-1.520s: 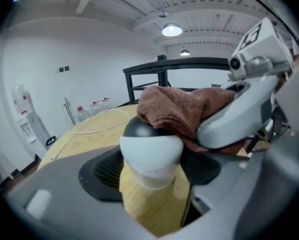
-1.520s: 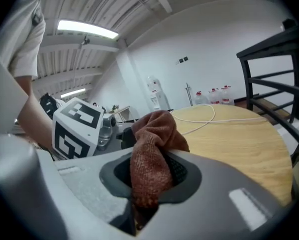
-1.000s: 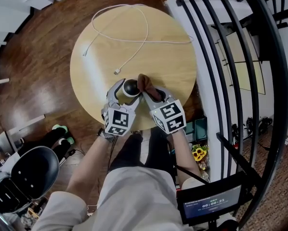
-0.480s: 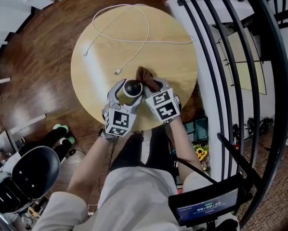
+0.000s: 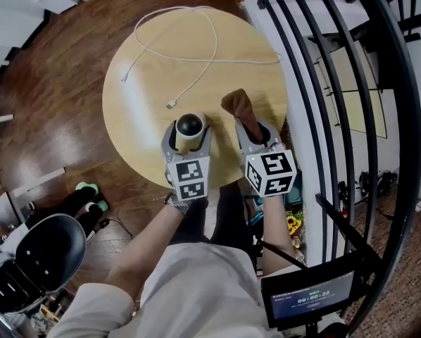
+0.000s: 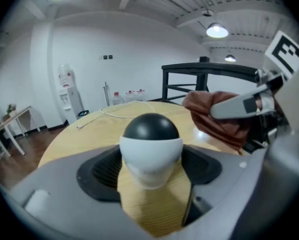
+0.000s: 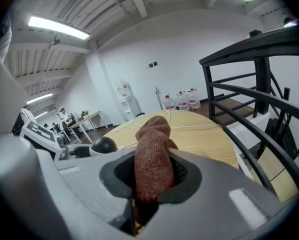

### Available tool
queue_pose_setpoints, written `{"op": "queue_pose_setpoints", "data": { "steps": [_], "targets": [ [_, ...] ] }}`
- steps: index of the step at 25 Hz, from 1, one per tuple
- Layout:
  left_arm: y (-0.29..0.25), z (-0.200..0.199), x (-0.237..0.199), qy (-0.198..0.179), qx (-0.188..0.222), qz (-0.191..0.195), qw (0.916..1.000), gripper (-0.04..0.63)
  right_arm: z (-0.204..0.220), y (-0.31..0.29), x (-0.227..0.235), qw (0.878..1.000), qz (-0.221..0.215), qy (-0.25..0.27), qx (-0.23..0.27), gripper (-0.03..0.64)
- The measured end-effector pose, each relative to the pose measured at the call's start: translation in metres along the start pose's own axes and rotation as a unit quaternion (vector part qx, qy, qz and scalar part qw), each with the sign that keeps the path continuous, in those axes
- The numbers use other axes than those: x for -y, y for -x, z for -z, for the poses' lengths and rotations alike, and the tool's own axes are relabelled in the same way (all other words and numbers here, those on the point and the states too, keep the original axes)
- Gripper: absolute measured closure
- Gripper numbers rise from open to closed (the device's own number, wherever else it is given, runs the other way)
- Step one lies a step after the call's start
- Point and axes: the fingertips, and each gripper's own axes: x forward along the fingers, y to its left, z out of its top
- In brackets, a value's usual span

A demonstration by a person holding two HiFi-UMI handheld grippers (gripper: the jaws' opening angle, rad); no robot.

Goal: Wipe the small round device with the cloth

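Observation:
The small round device (image 5: 190, 125), a white body under a black dome, sits between the fingers of my left gripper (image 5: 189, 128) over the near part of the round wooden table (image 5: 154, 76). In the left gripper view the pads press the device (image 6: 151, 149) on both sides; the jaws have just opened slightly further with it still between them. My right gripper (image 5: 253, 129) is shut on the brown knitted cloth (image 5: 240, 108), which sticks up past its fingertips. The cloth (image 7: 152, 154) is a hand's width right of the device (image 7: 103, 145), not touching it.
A white cable (image 5: 196, 58) loops across the far half of the table. A black metal railing (image 5: 337, 118) runs close along the right. A black chair (image 5: 34, 259) stands on the wooden floor at lower left. The person's legs are under the near table edge.
The right gripper has pulled the cloth off the device and moved right, leaving a gap. The left gripper has rolled upright and keeps the device in about the same place.

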Motion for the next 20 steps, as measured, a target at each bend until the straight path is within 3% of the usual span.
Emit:
{"op": "queue_pose_setpoints", "data": {
  "steps": [4, 7, 11, 13, 17, 20],
  "targets": [
    [0.003, 0.0, 0.009, -0.026, 0.007, 0.059, 0.9979, 0.127, -0.003, 0.009, -0.005, 1.0, -0.01, -0.017, 0.018, 0.546],
    [0.01, -0.002, 0.006, -0.082, 0.031, 0.105, 0.9906, 0.123, 0.0, 0.011, -0.016, 0.999, -0.034, -0.03, 0.026, 0.546],
    [0.009, 0.001, 0.001, -0.173, 0.042, 0.184, 0.9666, 0.126, 0.005, 0.008, -0.041, 0.995, -0.083, -0.046, 0.026, 0.546],
    [0.006, 0.003, -0.003, -0.212, 0.04, 0.201, 0.9555, 0.185, 0.003, 0.005, -0.057, 0.991, -0.109, -0.07, 0.029, 0.546],
    [0.002, 0.012, 0.0, -0.233, 0.028, 0.215, 0.9481, 0.215, 0.003, -0.008, -0.085, 0.987, -0.135, -0.082, 0.005, 0.546],
    [0.002, 0.011, 0.002, -0.221, 0.026, 0.209, 0.9523, 0.23, 0.005, -0.015, -0.1, 0.987, -0.145, -0.076, -0.006, 0.546]
  ]
}}
